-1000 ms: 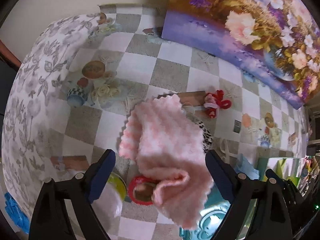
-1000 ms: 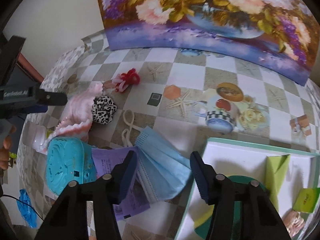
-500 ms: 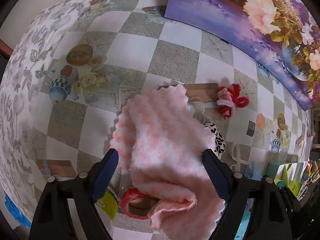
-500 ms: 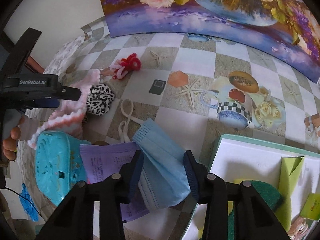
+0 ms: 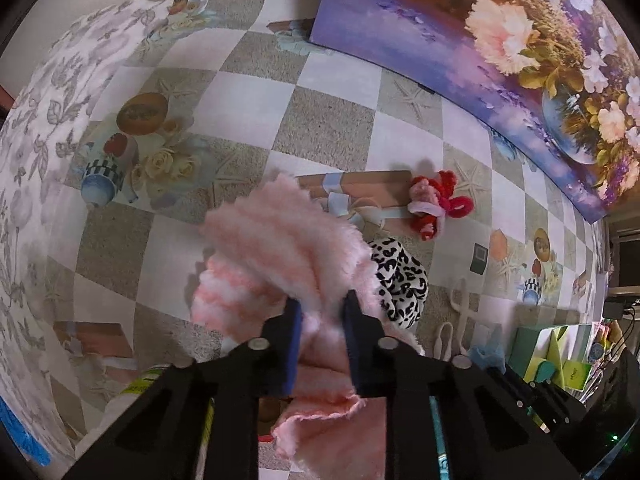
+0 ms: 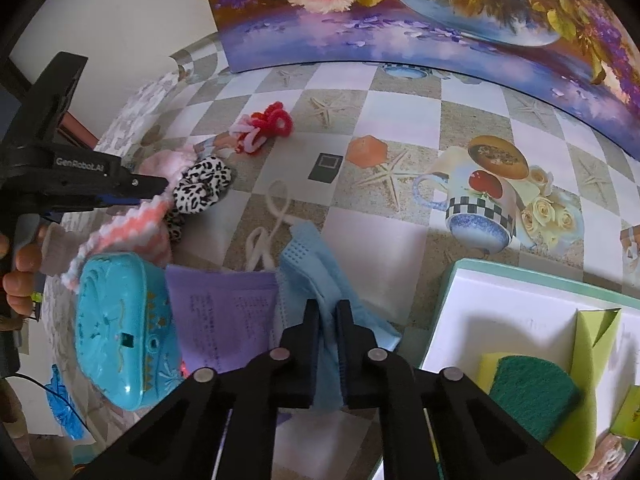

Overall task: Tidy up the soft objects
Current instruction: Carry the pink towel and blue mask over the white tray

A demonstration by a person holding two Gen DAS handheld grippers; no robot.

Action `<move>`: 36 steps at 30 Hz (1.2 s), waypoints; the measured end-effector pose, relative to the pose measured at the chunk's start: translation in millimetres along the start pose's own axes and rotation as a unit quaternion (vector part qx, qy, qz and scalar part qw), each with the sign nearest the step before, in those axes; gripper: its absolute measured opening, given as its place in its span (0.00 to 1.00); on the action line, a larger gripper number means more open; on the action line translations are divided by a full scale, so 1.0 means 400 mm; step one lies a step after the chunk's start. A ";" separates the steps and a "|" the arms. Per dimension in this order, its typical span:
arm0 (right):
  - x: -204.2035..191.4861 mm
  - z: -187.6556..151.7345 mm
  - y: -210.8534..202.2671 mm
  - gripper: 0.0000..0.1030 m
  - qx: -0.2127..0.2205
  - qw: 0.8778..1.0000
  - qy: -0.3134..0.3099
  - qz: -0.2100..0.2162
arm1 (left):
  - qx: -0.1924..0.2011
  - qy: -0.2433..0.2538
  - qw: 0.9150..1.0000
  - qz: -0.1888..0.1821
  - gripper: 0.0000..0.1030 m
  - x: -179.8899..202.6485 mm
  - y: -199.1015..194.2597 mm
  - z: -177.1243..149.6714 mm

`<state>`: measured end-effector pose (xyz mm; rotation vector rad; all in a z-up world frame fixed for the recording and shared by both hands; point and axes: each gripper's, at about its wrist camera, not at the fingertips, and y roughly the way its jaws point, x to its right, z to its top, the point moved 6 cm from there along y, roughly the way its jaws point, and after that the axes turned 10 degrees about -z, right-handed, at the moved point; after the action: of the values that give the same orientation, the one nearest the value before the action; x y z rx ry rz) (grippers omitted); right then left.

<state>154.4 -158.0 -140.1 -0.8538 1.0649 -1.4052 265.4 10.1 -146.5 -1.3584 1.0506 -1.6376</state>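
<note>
My left gripper is shut on a fluffy pink and white cloth bunched on the checkered tablecloth; the cloth also shows in the right wrist view. My right gripper is shut on a light blue face mask with white ear loops. A leopard-print scrunchie lies just right of the pink cloth, and shows in the right wrist view. A red and pink scrunchie lies farther back, seen again in the right wrist view.
A turquoise plastic case and a purple sheet lie left of the mask. A white tray with a green rim at the right holds a green sponge and green packets. A flower painting stands behind.
My left gripper moved in and closed on the pink cloth, bunching it. My right gripper moved down and closed on the blue mask.
</note>
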 end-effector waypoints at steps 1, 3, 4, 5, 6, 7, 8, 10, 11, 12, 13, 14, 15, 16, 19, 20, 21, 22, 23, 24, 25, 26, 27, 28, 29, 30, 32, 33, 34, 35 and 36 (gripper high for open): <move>0.000 -0.001 -0.004 0.06 0.001 1.000 0.002 0.002 | 0.004 -0.002 1.000 -0.003 0.12 -0.001 -0.005 -0.003; -0.001 -0.002 -0.015 0.05 0.005 1.000 0.005 0.007 | 0.010 -0.005 1.000 -0.007 0.10 -0.008 -0.026 -0.017; -0.002 -0.003 -0.021 0.05 0.007 1.000 0.005 0.010 | 0.012 -0.006 1.000 -0.009 0.10 -0.008 -0.029 -0.020; -0.002 -0.004 -0.028 0.05 0.009 1.000 0.006 0.013 | 0.016 -0.007 1.000 -0.011 0.09 -0.011 -0.036 -0.025; -0.002 -0.006 -0.037 0.05 0.012 1.000 0.007 0.015 | 0.019 -0.008 1.000 -0.013 0.09 -0.019 -0.040 -0.021; -0.003 -0.008 -0.044 0.05 0.014 1.000 0.008 0.017 | 0.023 -0.009 1.000 -0.015 0.09 -0.022 -0.048 -0.026; -0.003 -0.009 -0.050 0.05 0.016 1.000 0.010 0.018 | 0.026 -0.011 0.999 -0.017 0.09 -0.026 -0.056 -0.026; -0.004 -0.010 -0.065 0.05 0.020 0.999 0.014 0.021 | 0.035 -0.017 0.999 -0.024 0.08 -0.033 -0.077 -0.027; -0.003 -0.010 -0.072 0.05 0.023 0.999 0.016 0.023 | 0.044 -0.017 0.999 -0.028 0.08 -0.030 -0.093 -0.029; -0.002 -0.010 -0.082 0.05 0.026 0.999 0.020 0.024 | 0.055 -0.015 0.998 -0.030 0.08 -0.026 -0.113 -0.029; -0.001 -0.009 -0.091 0.05 0.029 0.999 0.023 0.025 | 0.062 -0.014 0.998 -0.030 0.08 -0.025 -0.129 -0.031; -0.001 -0.008 -0.100 0.05 0.033 0.999 0.026 0.027 | 0.077 -0.011 0.997 -0.028 0.08 -0.021 -0.159 -0.033; 0.000 -0.009 -0.111 0.05 0.037 0.998 0.030 0.029 | 0.088 -0.007 0.996 -0.026 0.08 -0.017 -0.178 -0.035; 0.001 -0.010 -0.121 0.05 0.040 0.998 0.033 0.030 | 0.095 -0.005 0.995 -0.024 0.08 -0.011 -0.193 -0.032; 0.006 -0.010 -0.154 0.05 0.050 0.997 0.043 0.032 | 0.124 0.007 0.992 -0.031 0.08 0.020 -0.257 -0.046; 0.008 -0.010 -0.168 0.05 0.056 0.997 0.046 0.033 | 0.138 0.009 0.990 -0.038 0.08 0.035 -0.284 -0.052; 0.011 -0.011 -0.182 0.05 0.061 0.996 0.049 0.033 | 0.148 0.012 0.988 -0.039 0.08 0.047 -0.305 -0.058; 0.016 -0.011 -0.197 0.05 0.067 0.996 0.053 0.032 | 0.156 0.013 0.987 -0.038 0.08 0.057 -0.314 -0.058; 0.022 -0.012 -0.216 0.05 0.075 0.995 0.057 0.032 | 0.167 0.016 0.985 -0.037 0.08 0.071 -0.335 -0.064; 0.029 -0.012 -0.231 0.05 0.081 0.994 0.061 0.032 | 0.179 0.019 0.983 -0.035 0.08 0.085 -0.355 -0.070; 0.037 -0.012 -0.247 0.05 0.088 0.993 0.068 0.034 | 0.189 0.021 0.981 -0.033 0.08 0.099 -0.370 -0.074; 0.045 -0.013 -0.260 0.05 0.093 0.992 0.075 0.037 | 0.198 0.022 0.980 -0.031 0.08 0.106 -0.386 -0.080; 0.055 -0.015 -0.280 0.05 0.101 0.991 0.082 0.038 | 0.210 0.025 0.977 -0.029 0.08 0.118 -0.407 -0.090; 0.059 -0.016 -0.291 0.05 0.106 0.990 0.084 0.038 | 0.220 0.026 0.975 -0.030 0.08 0.131 -0.425 -0.098; 0.066 -0.019 -0.308 0.05 0.113 0.989 0.089 0.037 | 0.228 0.027 0.973 -0.033 0.08 0.145 -0.441 -0.106; 0.070 -0.021 -0.316 0.05 0.116 0.988 0.091 0.038 | 0.234 0.028 0.971 -0.036 0.08 0.155 -0.452 -0.117; 0.082 -0.029 -0.337 0.05 0.124 0.986 0.100 0.041 | 0.244 0.033 0.968 -0.047 0.08 0.190 -0.471 -0.139; 0.090 -0.034 -0.347 0.05 0.128 0.985 0.107 0.043 | 0.248 0.037 0.967 -0.054 0.08 0.213 -0.479 -0.150; 0.098 -0.039 -0.357 0.05 0.130 0.984 0.114 0.045 | 0.253 0.044 0.965 -0.058 0.08 0.242 -0.486 -0.164; 0.108 -0.044 -0.369 0.05 0.134 0.983 0.121 0.043 | 0.258 0.047 0.963 -0.060 0.08 0.263 -0.491 -0.174; 0.114 -0.047 -0.376 0.05 0.135 0.982 0.124 0.039 | 0.262 0.049 0.962 -0.067 0.08 0.285 -0.495 -0.186</move>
<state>80.7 -204.9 -8.0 -0.4436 1.0488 -1.5735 165.5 -9.0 71.1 -1.0151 0.5224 -1.9244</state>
